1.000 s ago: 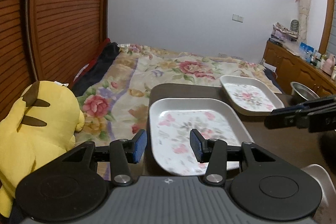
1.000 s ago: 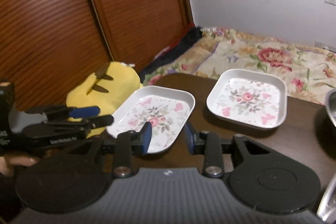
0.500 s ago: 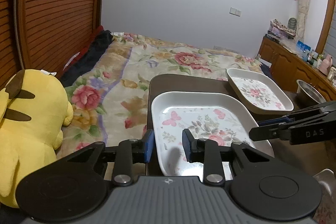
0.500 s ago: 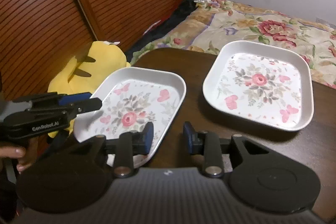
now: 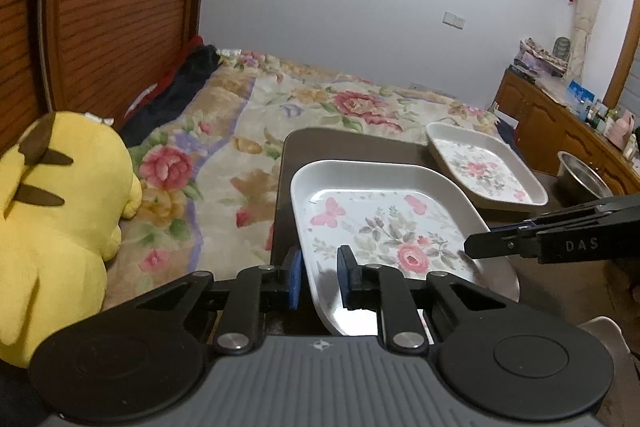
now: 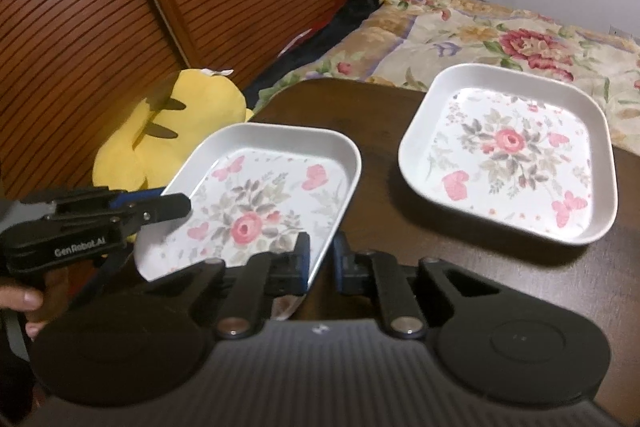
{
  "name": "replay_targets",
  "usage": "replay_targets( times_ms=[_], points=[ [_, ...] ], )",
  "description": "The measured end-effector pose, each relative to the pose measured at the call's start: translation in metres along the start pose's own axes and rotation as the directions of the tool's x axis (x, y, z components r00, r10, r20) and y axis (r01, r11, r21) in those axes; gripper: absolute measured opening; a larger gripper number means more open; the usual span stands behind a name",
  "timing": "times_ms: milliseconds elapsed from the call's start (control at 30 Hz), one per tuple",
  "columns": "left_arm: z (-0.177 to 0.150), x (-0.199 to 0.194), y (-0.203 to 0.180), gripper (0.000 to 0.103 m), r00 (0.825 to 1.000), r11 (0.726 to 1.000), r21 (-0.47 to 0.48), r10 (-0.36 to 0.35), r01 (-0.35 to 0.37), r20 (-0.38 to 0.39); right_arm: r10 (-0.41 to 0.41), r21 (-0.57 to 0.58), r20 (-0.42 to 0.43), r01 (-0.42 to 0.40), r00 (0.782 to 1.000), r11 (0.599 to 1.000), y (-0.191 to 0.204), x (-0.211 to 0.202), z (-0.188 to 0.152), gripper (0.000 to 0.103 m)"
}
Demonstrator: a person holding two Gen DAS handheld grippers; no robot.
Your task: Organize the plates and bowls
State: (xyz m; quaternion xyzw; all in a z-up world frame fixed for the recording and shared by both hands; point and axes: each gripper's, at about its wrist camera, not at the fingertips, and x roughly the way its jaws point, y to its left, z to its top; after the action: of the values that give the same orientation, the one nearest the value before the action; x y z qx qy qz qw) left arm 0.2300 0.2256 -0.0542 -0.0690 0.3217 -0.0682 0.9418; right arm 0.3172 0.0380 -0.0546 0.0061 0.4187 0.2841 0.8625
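Observation:
Two white square plates with pink flower prints sit on a dark wooden table (image 6: 380, 187). The near plate (image 5: 384, 223) (image 6: 260, 203) lies at the table's left corner. My left gripper (image 5: 318, 277) straddles its left rim, fingers narrowed around the edge. My right gripper (image 6: 320, 263) straddles its right rim in the same way. The left gripper also shows in the right wrist view (image 6: 176, 205), and the right gripper shows in the left wrist view (image 5: 476, 245). The far plate (image 5: 484, 167) (image 6: 508, 155) lies apart, further right.
A steel bowl (image 5: 582, 175) stands at the table's right side. A yellow plush toy (image 5: 56, 219) (image 6: 168, 131) sits on the floral bed (image 5: 280, 131) just left of the table. A slatted wooden wardrobe (image 6: 140, 7) stands behind. A cluttered sideboard (image 5: 572, 123) is far right.
Both grippers have moved in onto the near plate's opposite rims and narrowed their fingers around them. The plate now looks slightly tilted.

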Motion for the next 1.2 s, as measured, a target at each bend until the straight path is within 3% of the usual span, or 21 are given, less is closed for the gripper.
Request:
replay_targets(
  times_ms=[433, 1200],
  points=[
    [0.009, -0.044, -0.048, 0.020, 0.999, 0.998, 0.060, -0.016, 0.013, 0.048, -0.009, 0.000, 0.062, 0.009, 0.998, 1.000, -0.005, -0.057, -0.007, 0.012],
    [-0.030, -0.088, -0.113, 0.020, 0.996, 0.987, 0.133, -0.089, 0.086, 0.019, -0.026, 0.030, 0.103, 0.023, 0.994, 0.999, -0.027, -0.134, -0.068, 0.012]
  ],
)
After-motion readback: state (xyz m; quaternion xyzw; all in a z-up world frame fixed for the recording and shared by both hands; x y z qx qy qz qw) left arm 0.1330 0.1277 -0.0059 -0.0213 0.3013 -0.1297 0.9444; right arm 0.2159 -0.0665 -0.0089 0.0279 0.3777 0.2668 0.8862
